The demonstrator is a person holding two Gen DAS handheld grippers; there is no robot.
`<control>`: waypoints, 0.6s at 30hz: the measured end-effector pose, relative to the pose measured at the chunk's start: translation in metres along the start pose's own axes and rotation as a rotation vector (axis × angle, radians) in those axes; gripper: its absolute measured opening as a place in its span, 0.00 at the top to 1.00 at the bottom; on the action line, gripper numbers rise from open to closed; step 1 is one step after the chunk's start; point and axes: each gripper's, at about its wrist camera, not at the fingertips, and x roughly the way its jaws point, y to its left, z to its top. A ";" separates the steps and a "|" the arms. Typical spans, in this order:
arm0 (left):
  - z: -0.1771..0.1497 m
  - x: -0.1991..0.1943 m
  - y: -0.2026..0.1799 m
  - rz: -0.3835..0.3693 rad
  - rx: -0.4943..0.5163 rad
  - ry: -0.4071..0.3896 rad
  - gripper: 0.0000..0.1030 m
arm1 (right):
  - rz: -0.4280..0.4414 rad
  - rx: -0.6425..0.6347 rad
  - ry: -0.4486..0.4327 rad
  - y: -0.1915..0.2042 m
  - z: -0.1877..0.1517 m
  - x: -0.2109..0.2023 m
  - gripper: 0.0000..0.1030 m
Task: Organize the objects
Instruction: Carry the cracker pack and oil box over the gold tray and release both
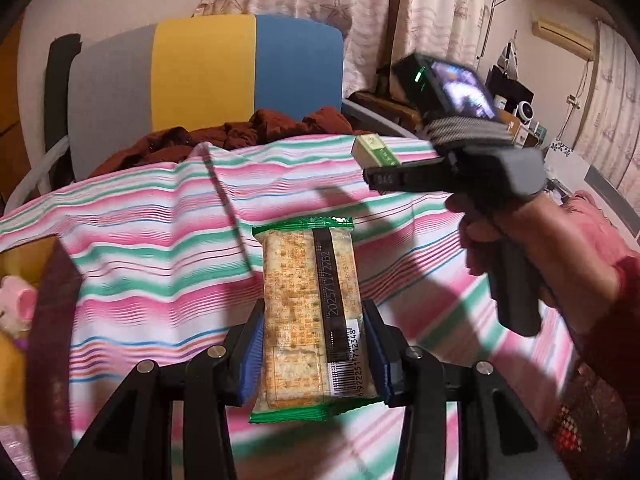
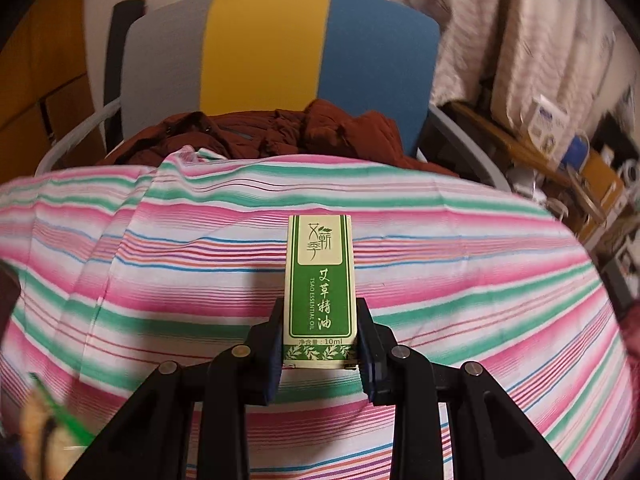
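Item 1: cracker packet [image 1: 312, 312], clear wrapper with green crimped ends, black date strip and barcode facing up. Held in the left gripper [image 1: 314, 354], jaws closed narrow on its two long sides near the barcode end. Long axis runs straight forward along the fingers; far crimped end points toward the far edge of the surface. The packet hangs above the striped cloth [image 1: 160, 248], not touching it.

Item 2: essential oil box [image 2: 320, 292], slim green and cream carton, printed front face up, label reading "10ml" at the near end. Held in the right gripper [image 2: 320, 344], jaws closed narrow on its long sides at the near end. Long axis points forward, away from the camera, toward the far edge. In the left wrist view the same box [image 1: 375, 150] shows over the far right part of the cloth, protruding leftward from the right gripper [image 1: 384, 170], carried by the right hand [image 1: 536, 248].

Item 3: surface covered by cloth of pink, green and white stripes, creased.

Item 4: chair [image 2: 280, 52] beyond the far edge, back panels grey, yellow, blue; a rust-brown garment [image 2: 288, 136] heaped on its seat.
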 end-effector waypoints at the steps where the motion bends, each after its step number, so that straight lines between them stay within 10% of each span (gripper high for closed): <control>1: -0.001 -0.011 0.003 0.002 0.002 -0.013 0.57 | -0.003 -0.019 -0.007 0.004 -0.001 -0.002 0.70; 18: -0.020 -0.133 0.071 0.068 -0.077 -0.147 0.57 | 0.060 -0.128 -0.059 0.082 0.000 -0.080 0.70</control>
